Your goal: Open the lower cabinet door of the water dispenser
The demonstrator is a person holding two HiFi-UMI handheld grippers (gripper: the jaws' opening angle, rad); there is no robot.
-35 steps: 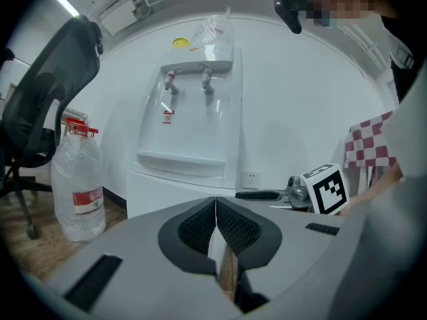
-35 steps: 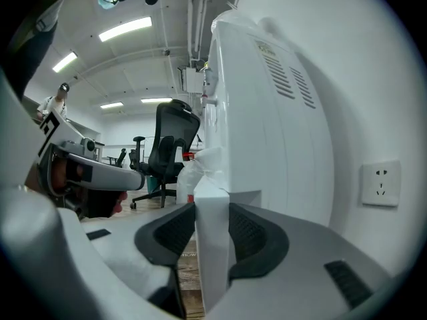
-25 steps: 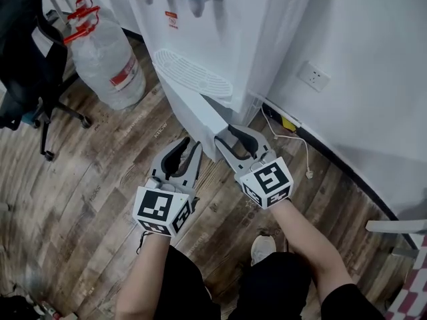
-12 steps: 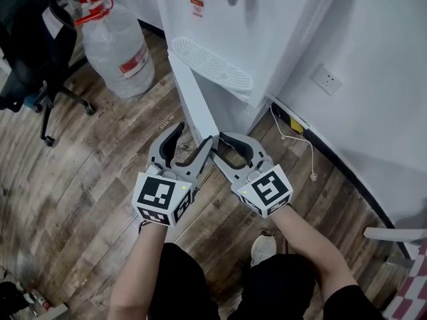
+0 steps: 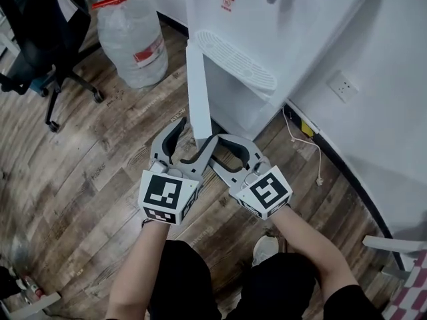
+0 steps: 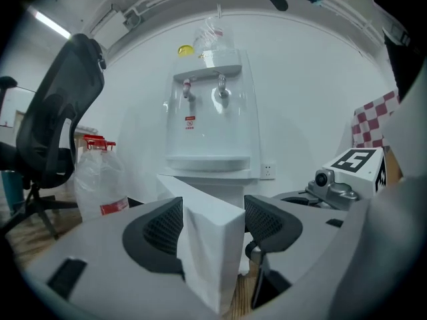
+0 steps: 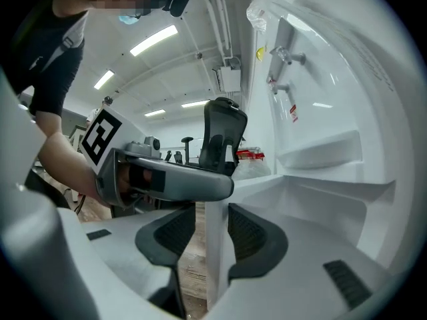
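Note:
The white water dispenser [image 5: 267, 25] stands against the wall with its lower cabinet door [image 5: 195, 85] swung out toward me. My right gripper [image 5: 215, 145] is shut on the door's free edge [image 7: 215, 245], its right pad [image 7: 250, 235] flat against the panel. My left gripper [image 5: 195, 133] straddles the same edge from the other side. Its jaws are opening, with the door's corner [image 6: 210, 245] between the pads. Its left pad [image 6: 163, 229] sits close to the panel, and a gap shows at the right pad. The two grippers' fingers cross near the door's bottom.
A large water bottle [image 5: 133, 39] with a red cap stands left of the dispenser. A black office chair [image 5: 33, 52] is farther left. A wall socket [image 5: 343, 85] and a loose cable [image 5: 308, 142] lie to the right. Wood floor spreads around my legs.
The door has swung farther out from the cabinet with the right gripper on its edge. The left gripper has come in from the side and its jaws have spread around the door's edge.

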